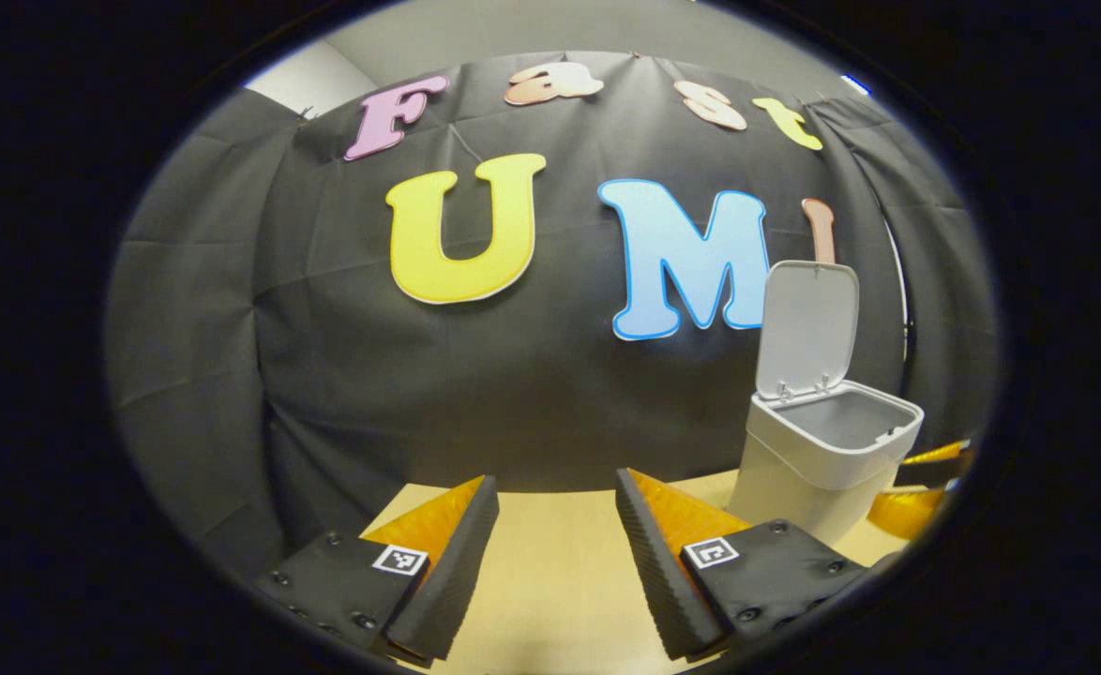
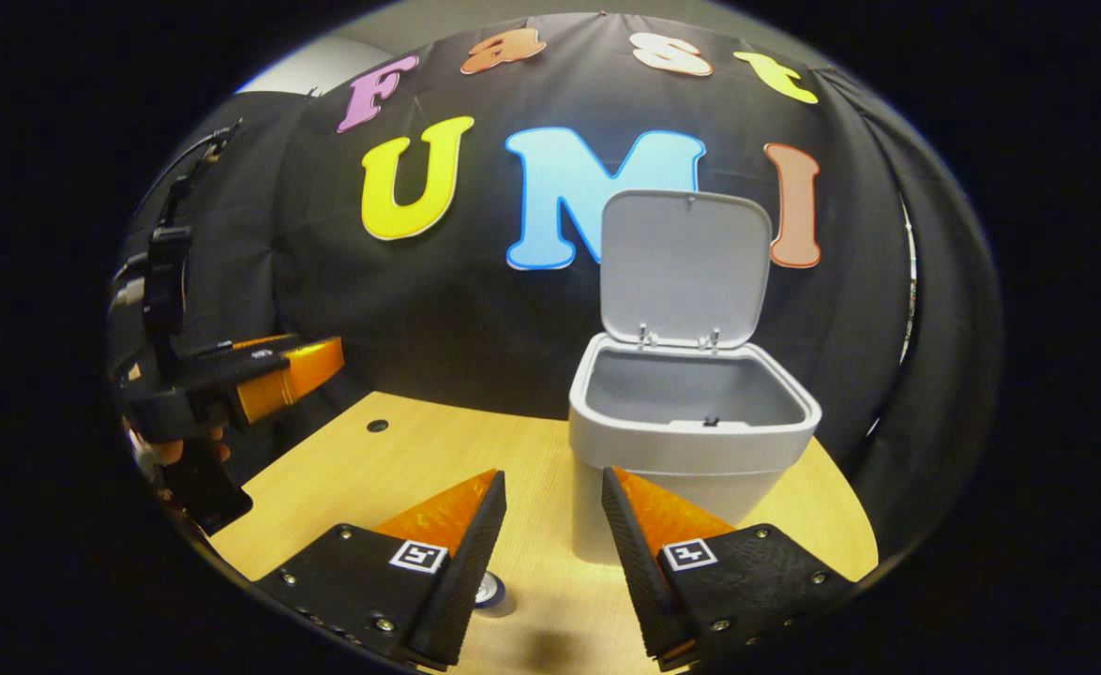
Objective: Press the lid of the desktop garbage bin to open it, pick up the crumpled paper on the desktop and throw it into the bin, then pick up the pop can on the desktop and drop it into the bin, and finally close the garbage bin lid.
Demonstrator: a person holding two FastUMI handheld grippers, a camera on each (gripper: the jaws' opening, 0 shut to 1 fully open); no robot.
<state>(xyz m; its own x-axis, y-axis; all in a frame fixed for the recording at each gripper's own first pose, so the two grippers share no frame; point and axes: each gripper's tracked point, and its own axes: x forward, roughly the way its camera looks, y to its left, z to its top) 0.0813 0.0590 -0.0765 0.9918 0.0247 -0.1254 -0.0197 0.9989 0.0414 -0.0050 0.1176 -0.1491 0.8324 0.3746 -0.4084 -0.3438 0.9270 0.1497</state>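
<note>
The pale wooden surface [image 2: 400, 450] carried the light grey plastic garbage bin [image 2: 691, 441], which stood just ahead of the right gripper [image 2: 550, 544] and slightly to its right. The bin's flat grey lid [image 2: 684, 267] stood upright on its hinges, leaving the mouth wide open; the inside looked plain grey from here, and whether anything lay at the bottom could not be told. The right gripper's fingers were spread apart and held nothing. Low between them, a small round metallic top [image 2: 489, 590], perhaps the pop can's, peeked out on the surface, too hidden to be sure. The right gripper view also caught the left gripper far off to its left, raised above the surface edge in a hand [image 2: 175, 450].

In the left gripper view, the left gripper [image 1: 555, 553] was likewise spread and empty, with the open bin ahead to its right.
</note>
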